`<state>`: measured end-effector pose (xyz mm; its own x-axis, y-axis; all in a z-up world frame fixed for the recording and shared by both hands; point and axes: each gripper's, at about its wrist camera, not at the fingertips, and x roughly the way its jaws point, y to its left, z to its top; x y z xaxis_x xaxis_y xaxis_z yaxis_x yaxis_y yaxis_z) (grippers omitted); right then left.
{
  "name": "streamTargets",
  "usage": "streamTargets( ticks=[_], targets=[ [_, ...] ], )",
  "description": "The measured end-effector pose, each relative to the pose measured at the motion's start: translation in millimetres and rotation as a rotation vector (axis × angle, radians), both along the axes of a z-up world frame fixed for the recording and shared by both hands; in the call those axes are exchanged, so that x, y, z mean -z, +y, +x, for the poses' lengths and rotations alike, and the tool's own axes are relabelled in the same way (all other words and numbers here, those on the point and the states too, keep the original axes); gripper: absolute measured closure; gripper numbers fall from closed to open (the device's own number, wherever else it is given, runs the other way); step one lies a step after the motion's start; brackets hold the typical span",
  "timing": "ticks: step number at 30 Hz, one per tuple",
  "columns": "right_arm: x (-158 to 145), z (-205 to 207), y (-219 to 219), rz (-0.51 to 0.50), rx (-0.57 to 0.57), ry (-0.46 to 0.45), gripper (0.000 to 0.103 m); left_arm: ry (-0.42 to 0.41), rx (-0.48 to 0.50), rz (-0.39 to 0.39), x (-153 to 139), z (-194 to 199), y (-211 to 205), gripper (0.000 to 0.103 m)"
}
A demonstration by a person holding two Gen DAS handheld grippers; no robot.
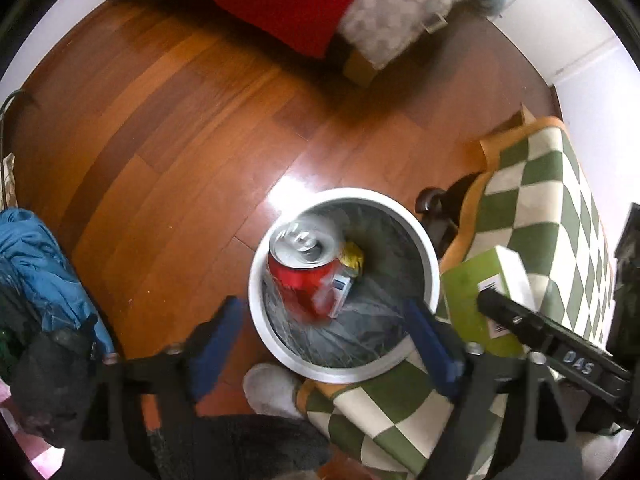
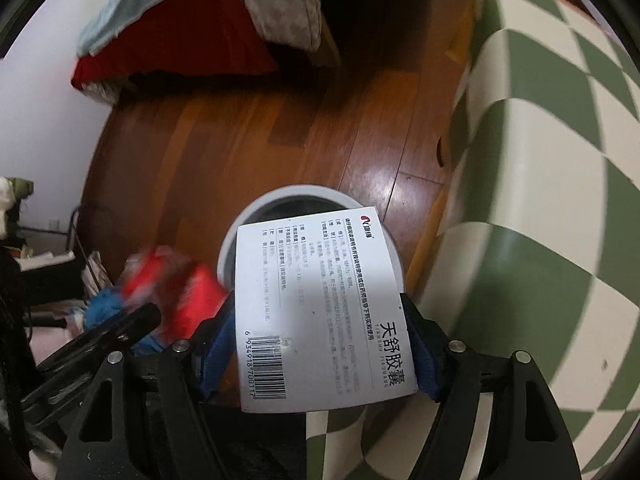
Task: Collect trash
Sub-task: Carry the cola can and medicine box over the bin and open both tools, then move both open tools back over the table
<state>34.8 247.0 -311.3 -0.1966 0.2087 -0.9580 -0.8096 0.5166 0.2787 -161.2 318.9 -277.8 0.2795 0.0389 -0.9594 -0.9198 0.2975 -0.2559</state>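
A red drink can is seen over the mouth of the white round waste bin, blurred and tilted with its silver top toward the camera, free of any finger; it is judged to be dropping in or just landing, though the blur leaves that unsettled. In the right wrist view the same can appears as a red smear just left of the bin. Inside the bin, on the grey liner, a crumpled yellow wrapper and a small blue-and-white packet are already lying against the can. The left gripper is held above the near rim of the bin with its blue-padded fingers spread wide and nothing between them. The right gripper is clamped on a flat medicine carton, which is held over the bin's near-right rim; from the left wrist view its green face is seen just right of the bin. So part of the collecting is judged done, with the carton still to be let go. On the carton's white back, "TIANSHU JIAONANG" with large Chinese characters, a barcode numbered 6 934918 700117 and fine print too small to read can be made out; "DAS" is marked on the right gripper's body. The bin stands on wooden flooring, beside a green-and-cream chequered rug.
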Motion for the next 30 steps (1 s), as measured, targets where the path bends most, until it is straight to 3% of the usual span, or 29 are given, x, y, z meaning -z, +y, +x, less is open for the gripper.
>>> streamTargets(
  ticks=[1,3,4,6,13,18,30],
  targets=[
    [5.7,-1.7,4.5,-0.015,-0.012,0.002,0.025,0.013,-0.003,0.004,-0.2,-2.9,-0.1,0.019],
    [14.1,-2.8,9.9,-0.036,-0.027,0.004,0.023,0.041,0.002,0.021,-1.6,-3.7,5.0,0.000],
    [16.8,-4.9,11.8,-0.046,-0.039,-0.004,0.021,0.057,0.003,0.039,-4.4,-5.2,3.9,0.000],
    [19.4,-6.4,19.4,-0.051,-0.061,-0.013,0.000,0.077,0.002,0.067,-6.1,-9.3,6.3,0.000],
    [6.8,-25.4,18.3,-0.097,-0.141,-0.148,0.000,0.171,0.013,0.197,-30.0,-17.1,-4.9,0.000],
    [-6.6,-31.9,5.4,-0.116,-0.167,-0.210,0.000,0.184,0.023,0.222,-40.0,-15.5,-14.1,0.000],
    [-54.3,-37.7,-24.6,-0.058,-0.152,-0.231,0.000,0.182,0.045,0.299,-82.3,-14.0,-37.2,0.000]
  ],
)
